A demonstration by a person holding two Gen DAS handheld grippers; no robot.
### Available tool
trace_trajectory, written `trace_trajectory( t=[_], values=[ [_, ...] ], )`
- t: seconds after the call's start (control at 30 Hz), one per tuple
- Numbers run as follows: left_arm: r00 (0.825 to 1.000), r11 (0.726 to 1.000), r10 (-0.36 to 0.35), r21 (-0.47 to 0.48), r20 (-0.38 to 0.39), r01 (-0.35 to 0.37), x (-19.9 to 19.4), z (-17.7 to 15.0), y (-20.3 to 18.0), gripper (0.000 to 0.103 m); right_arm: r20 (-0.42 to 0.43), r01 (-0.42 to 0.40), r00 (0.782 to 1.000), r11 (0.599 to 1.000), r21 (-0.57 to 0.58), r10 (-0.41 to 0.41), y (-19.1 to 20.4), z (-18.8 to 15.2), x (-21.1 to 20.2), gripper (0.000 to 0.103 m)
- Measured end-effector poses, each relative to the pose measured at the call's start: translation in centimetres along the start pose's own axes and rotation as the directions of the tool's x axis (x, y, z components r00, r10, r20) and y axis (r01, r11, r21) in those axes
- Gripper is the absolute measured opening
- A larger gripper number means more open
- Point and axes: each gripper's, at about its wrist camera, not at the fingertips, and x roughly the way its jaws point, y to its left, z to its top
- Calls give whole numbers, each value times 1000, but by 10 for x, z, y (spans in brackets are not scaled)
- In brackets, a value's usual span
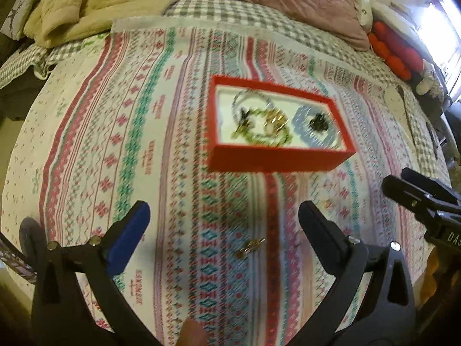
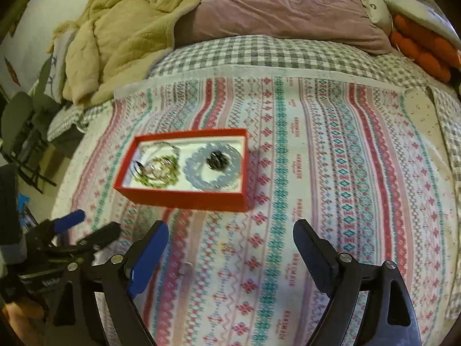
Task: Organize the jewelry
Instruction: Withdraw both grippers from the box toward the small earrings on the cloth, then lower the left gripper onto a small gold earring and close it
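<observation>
A red jewelry box (image 1: 276,158) (image 2: 184,199) sits open on the patterned bedspread. It holds a green bead bracelet (image 1: 285,138) (image 2: 173,177), a pale blue bracelet (image 1: 299,121) (image 2: 193,163), a dark piece and a clear bangle. A small gold piece (image 1: 250,246) (image 2: 227,248) lies loose on the cloth in front of the box. My left gripper (image 1: 224,222) is open, hovering just behind the gold piece. My right gripper (image 2: 230,239) is open and empty, with the gold piece between its fingers. A tiny pale item (image 2: 188,264) lies near it.
A beige quilt (image 2: 115,43) and a mauve pillow (image 2: 282,8) are piled at the bed's head. Orange cushions (image 2: 423,49) sit at the far right. The right gripper shows at the right of the left wrist view (image 1: 417,199); the left gripper shows at the left of the right wrist view (image 2: 86,230).
</observation>
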Motion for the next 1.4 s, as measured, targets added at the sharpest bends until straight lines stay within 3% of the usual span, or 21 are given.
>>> trace_trajectory(
  t=[0.43, 0.6, 0.77, 0.87, 0.93, 1.17, 1.4],
  values=[
    [996, 993, 55, 110, -69, -47, 17, -49, 16, 102, -118, 56, 990, 988, -144, -73, -1, -48, 28, 90],
    [999, 985, 29, 169, -45, -21, 23, -66, 12, 102, -163, 40, 984, 977, -208, -75, 7, -71, 43, 90],
    [998, 960, 40, 275, 48, -52, 28, -79, 1, 103, -179, 6, 982, 967, -253, -53, 16, -90, 58, 90],
    [996, 960, 27, 276, 88, -51, 29, -83, 0, 103, -148, 6, 988, 964, -264, -47, 18, -97, 63, 94],
    [994, 956, 24, 287, 109, -55, 31, -83, -1, 103, -122, 18, 991, 966, -257, -51, 17, -102, 66, 103],
    [994, 944, 9, 328, 107, -44, 37, -77, -1, 103, -86, -24, 996, 958, -284, -1, 15, -109, 71, 103],
    [998, 930, 5, 367, 68, -30, 39, -66, -10, 101, -109, -19, 994, 958, -285, -13, 16, -99, 75, 103]
  ],
)
